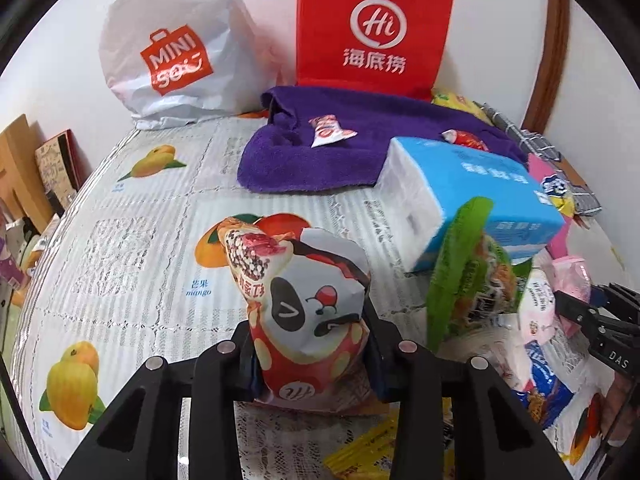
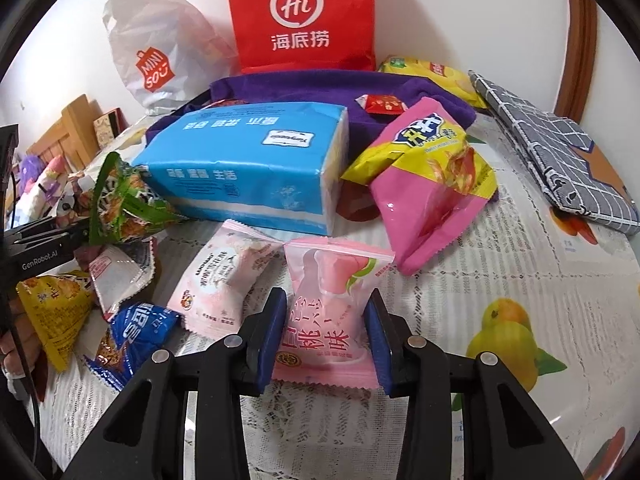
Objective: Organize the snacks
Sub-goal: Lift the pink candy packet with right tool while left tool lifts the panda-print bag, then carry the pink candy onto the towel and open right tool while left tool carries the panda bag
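Note:
My left gripper [image 1: 310, 344] is shut on a red-and-white snack packet with a cartoon face [image 1: 308, 312], held upright above the fruit-print tablecloth [image 1: 132, 248]. My right gripper [image 2: 326, 336] is shut on a pink peach-flavour packet [image 2: 330, 312], close to the cloth. Beside it lie another pale pink packet [image 2: 222, 284], a blue packet [image 2: 132, 336], a yellow packet [image 2: 56, 312] and a green packet [image 2: 120, 200]. A pink-and-yellow bag [image 2: 428, 184] leans to the right. Two small red packets [image 1: 328, 130] [image 2: 380, 104] lie on a purple towel [image 1: 352, 152].
A blue tissue pack [image 2: 248, 168] lies mid-table. A red Haidilao bag [image 2: 300, 16] and a white Miniso bag [image 2: 160, 48] stand against the back wall. A grey checked pouch [image 2: 552, 156] and a yellow chip bag [image 2: 432, 74] lie at back right. Wooden furniture [image 2: 68, 132] stands left.

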